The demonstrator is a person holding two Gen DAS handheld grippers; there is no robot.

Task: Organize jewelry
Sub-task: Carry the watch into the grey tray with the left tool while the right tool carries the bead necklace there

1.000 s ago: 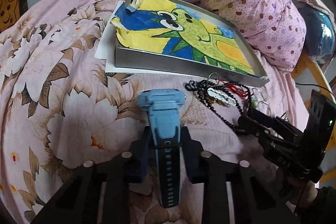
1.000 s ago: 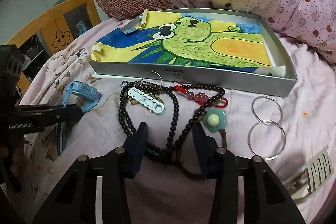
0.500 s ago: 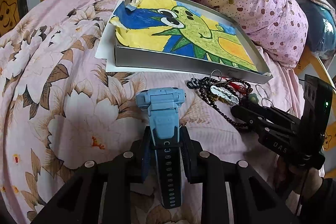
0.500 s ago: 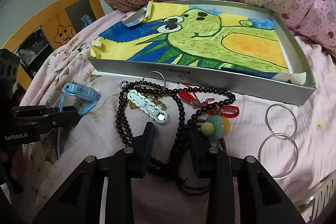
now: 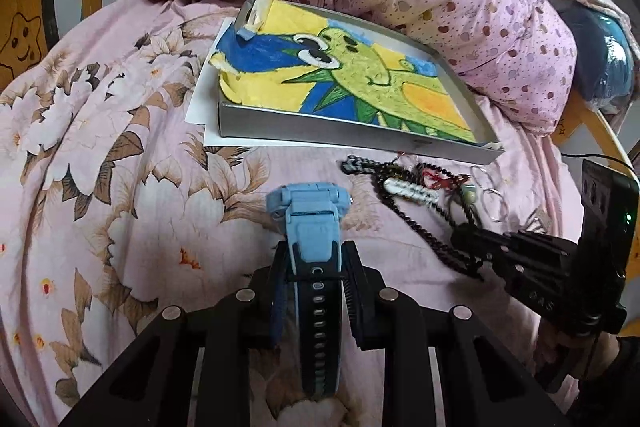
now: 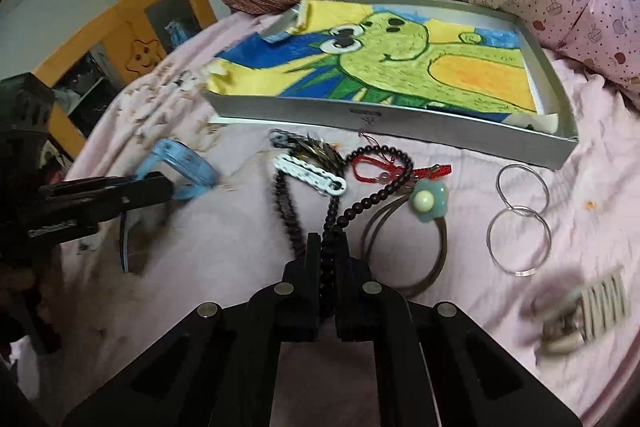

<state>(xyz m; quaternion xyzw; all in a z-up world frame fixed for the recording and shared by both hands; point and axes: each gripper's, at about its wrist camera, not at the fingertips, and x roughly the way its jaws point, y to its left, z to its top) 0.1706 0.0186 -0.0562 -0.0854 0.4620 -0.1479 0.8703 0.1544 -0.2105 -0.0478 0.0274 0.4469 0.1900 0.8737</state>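
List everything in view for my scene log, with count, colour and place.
watch: 1, light blue, held over the bedspread
bead necklace: 1, dark, on the bedspread before the tray
tray: 1, grey, on the bed, holds a drawing
clip: 1, white, among the beads
hair tie: 1, green flower, right of the beads
rings: 2, silver, right side
hair claw: 1, pale, far right
left tool: shut on the watch
right tool: shut on the bead necklace

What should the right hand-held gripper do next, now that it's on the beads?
Probably lift gently toward the tray. The right hand-held gripper is shut on the black bead necklace, whose far loop lies tangled with the white chain and red cord.
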